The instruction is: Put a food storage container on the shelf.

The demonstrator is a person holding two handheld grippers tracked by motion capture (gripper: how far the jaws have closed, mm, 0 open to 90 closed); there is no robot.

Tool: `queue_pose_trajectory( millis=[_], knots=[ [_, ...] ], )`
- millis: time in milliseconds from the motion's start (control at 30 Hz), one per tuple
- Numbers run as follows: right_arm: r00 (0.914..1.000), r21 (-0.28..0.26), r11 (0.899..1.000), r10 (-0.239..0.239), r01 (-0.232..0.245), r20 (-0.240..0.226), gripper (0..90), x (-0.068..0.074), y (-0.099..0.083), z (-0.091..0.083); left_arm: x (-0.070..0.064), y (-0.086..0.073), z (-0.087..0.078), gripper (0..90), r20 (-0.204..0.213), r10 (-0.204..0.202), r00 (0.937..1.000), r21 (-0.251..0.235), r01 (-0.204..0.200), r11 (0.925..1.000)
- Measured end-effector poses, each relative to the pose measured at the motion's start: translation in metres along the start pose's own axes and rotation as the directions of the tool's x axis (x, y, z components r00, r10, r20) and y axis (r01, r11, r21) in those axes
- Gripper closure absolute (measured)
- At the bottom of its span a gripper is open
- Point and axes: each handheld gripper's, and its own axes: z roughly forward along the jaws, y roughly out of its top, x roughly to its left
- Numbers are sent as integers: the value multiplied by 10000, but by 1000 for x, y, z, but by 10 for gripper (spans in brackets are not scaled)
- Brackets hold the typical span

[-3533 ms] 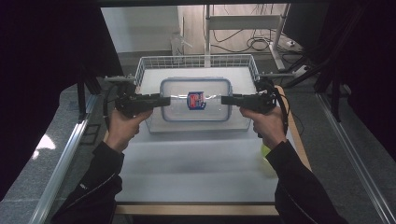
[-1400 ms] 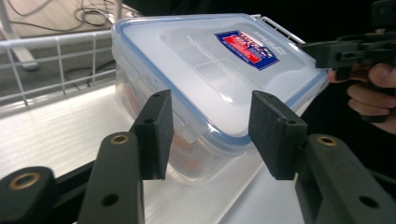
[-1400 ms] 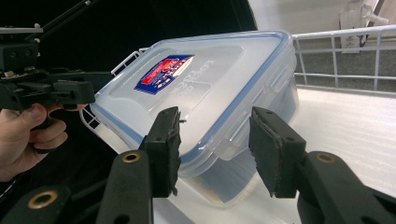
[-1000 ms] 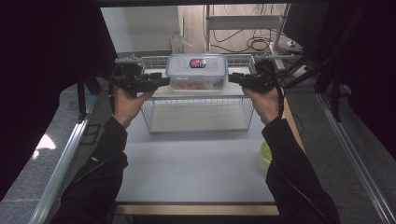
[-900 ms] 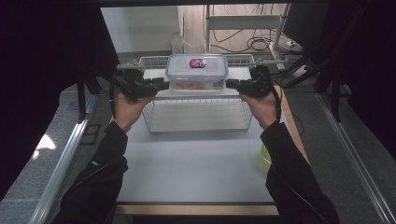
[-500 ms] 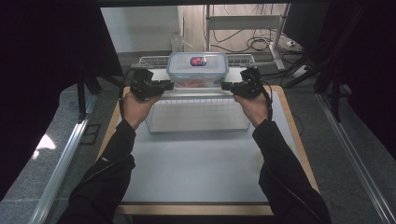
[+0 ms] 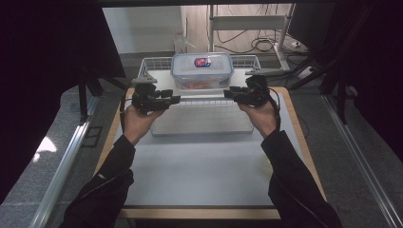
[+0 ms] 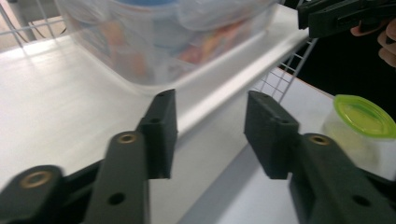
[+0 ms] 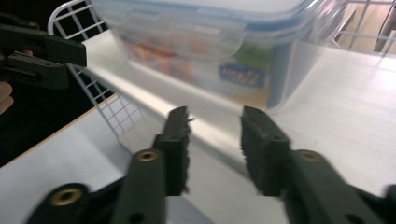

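Note:
A clear plastic box with a blue-edged clip lid and a red-and-blue label stands on a white panel at the far end of a white wire basket. Colourful contents show through its walls. My left gripper is open with nothing between its fingers, a little short of the box's left near corner. My right gripper is open too, just short of the right near corner. Neither touches the box.
The basket stands at the back of a grey mat on a wood-edged table. A small tub with a green lid sits on the mat to the right. Cables and a metal frame lie behind the table.
The box went from low in the basket up to the far panel. Both grippers, beside it half a second ago, have let go and drawn back toward me, open.

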Motion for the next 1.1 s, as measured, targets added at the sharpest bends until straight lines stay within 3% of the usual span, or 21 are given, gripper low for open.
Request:
queue_pose_trajectory(
  millis=[167, 333, 567, 767, 1000, 1100],
  knots=[
    [9993, 138, 9992, -372, 372, 25, 405, 8, -15, -4, -12, -17, -7, 368, -14, 372, 9993, -62, -372, 9993],
    [9982, 313, 9977, -595, 595, 2, 273, 15, -33, -7, -20, -37, -10, 255, 256, 255, 9993, -29, -255, 9997],
    [9941, 433, 9937, -1050, 1038, 265, 160, 25, -55, -10, -32, -57, -17, 162, 147, 261, 9996, 2, -261, 9997],
    [9962, 572, 9947, -851, 860, -181, 95, 34, -74, -14, -46, -72, -19, 86, 184, 336, 9993, -29, -336, 9994],
    [9914, 894, 9874, -1308, 1302, 9, 43, 44, -96, -19, -64, -89, -19, 49, -15, 789, 9969, 234, -789, 9966],
    [9934, 909, 9893, -1146, 1144, -26, 33, 45, -104, -23, -72, -97, -21, 37, -54, 946, 9955, 203, -945, 9953]
  ],
)
